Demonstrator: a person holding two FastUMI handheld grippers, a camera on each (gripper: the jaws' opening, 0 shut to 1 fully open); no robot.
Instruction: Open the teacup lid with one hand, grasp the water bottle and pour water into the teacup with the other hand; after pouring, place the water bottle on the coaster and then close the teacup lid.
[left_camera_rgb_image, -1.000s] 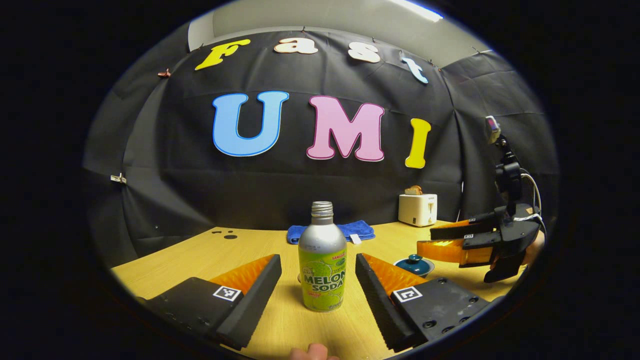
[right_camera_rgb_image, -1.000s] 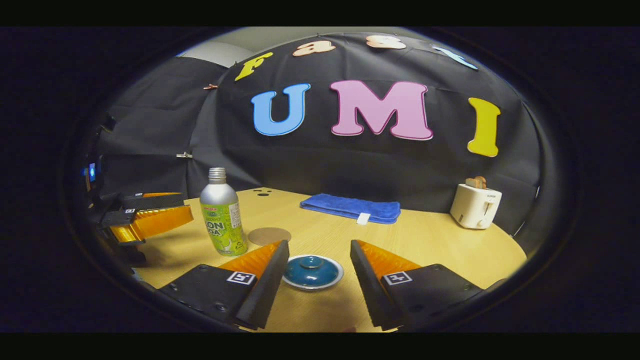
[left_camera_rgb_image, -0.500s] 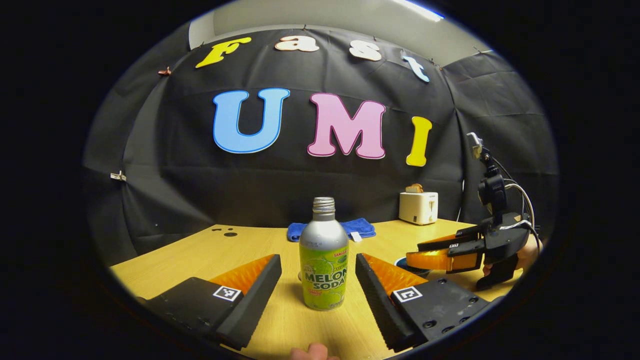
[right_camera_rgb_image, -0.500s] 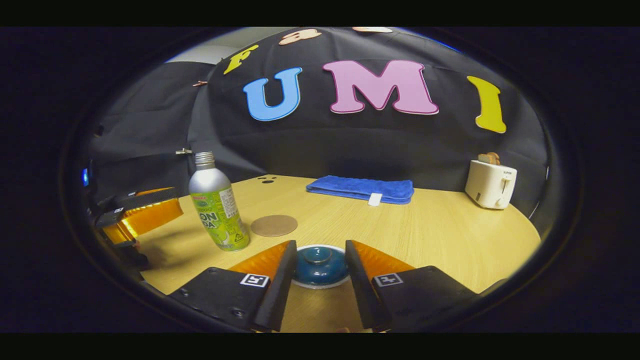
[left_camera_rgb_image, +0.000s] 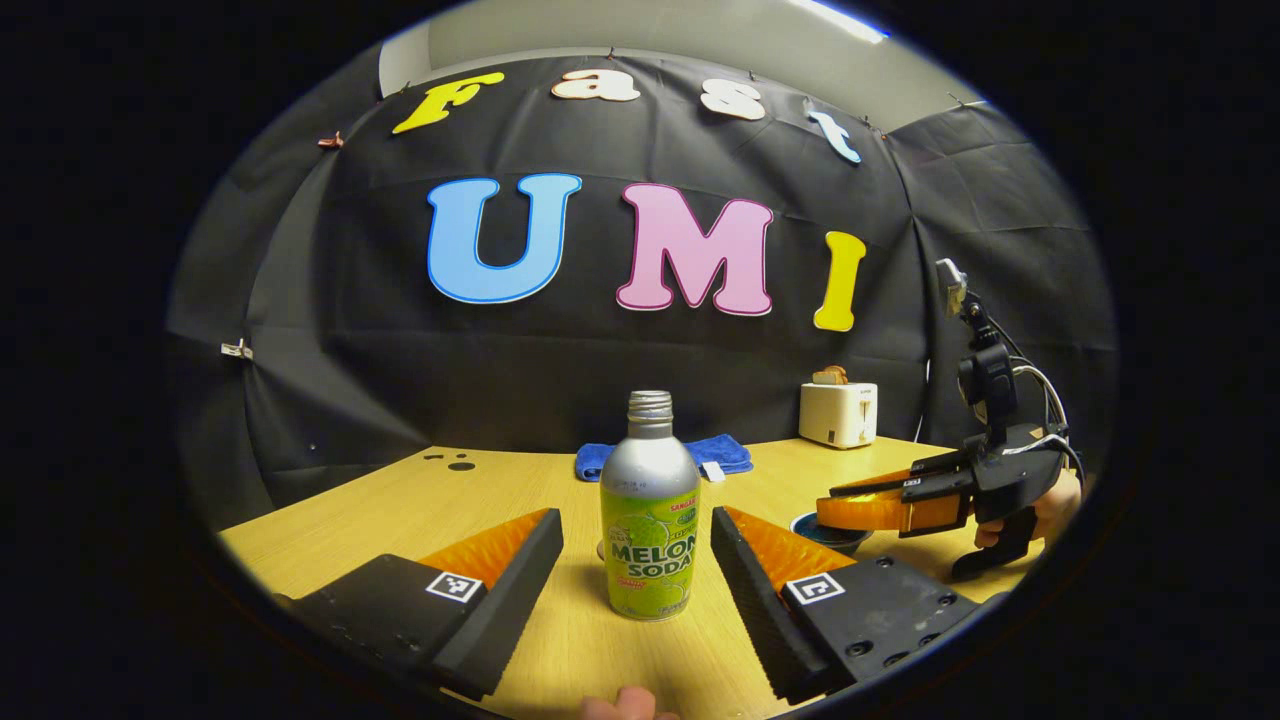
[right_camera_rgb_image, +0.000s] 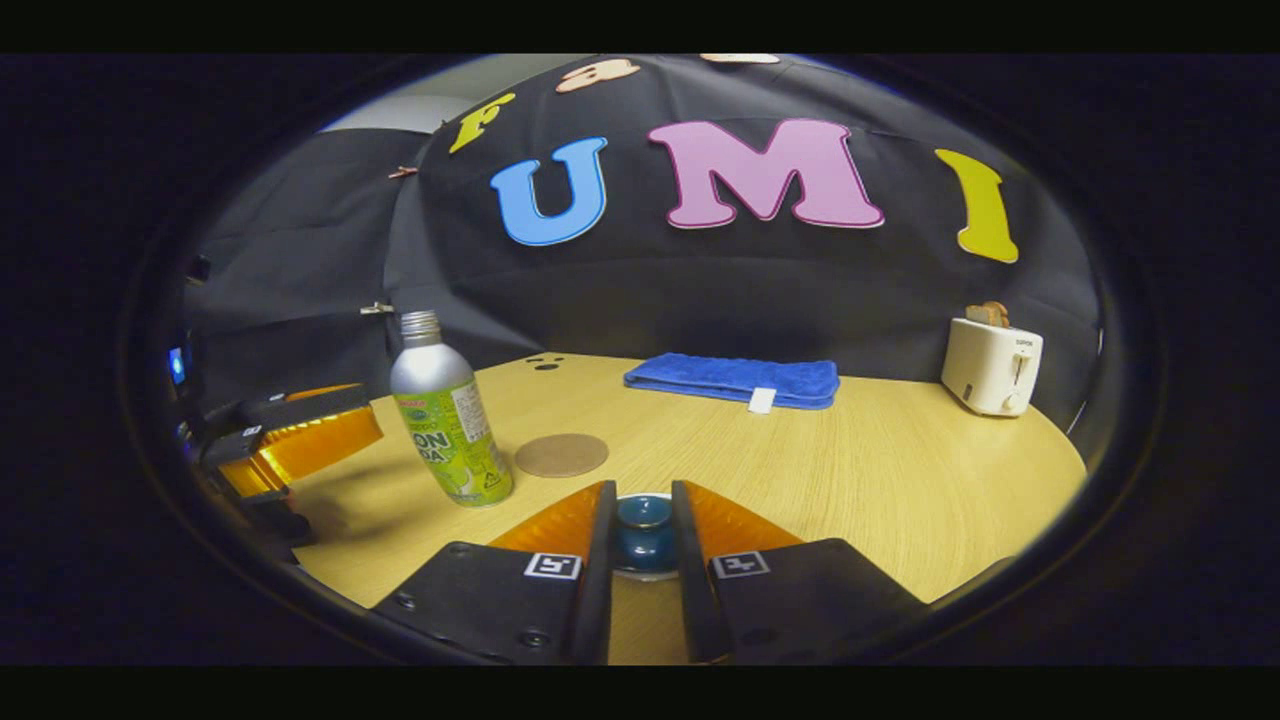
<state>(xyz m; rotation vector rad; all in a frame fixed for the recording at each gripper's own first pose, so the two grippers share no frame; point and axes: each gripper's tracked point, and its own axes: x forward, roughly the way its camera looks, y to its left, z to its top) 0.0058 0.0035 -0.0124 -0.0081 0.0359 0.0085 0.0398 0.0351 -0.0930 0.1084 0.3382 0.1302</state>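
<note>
Lid grasp and bottle approach, set up for pouring.

Right gripper (right_camera_rgb_image: 640, 545) pinched narrow on round teal teacup lid (right_camera_rgb_image: 643, 525) knob for lifting; left gripper (left_camera_rgb_image: 637, 560) spread wide, straddling silver-and-green water bottle (left_camera_rgb_image: 649, 520) untouched, round brown coaster (right_camera_rgb_image: 561, 455) just beside for later.

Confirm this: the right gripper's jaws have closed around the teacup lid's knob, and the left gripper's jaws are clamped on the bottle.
Not quite. In the left gripper view the left gripper is open, its jaws apart from the bottle. The right gripper part stands.

Left gripper (left_camera_rgb_image: 636, 560) is level with its 2 fingers spread wide; right gripper (right_camera_rgb_image: 642, 535) has its fingers nearly together.
</note>
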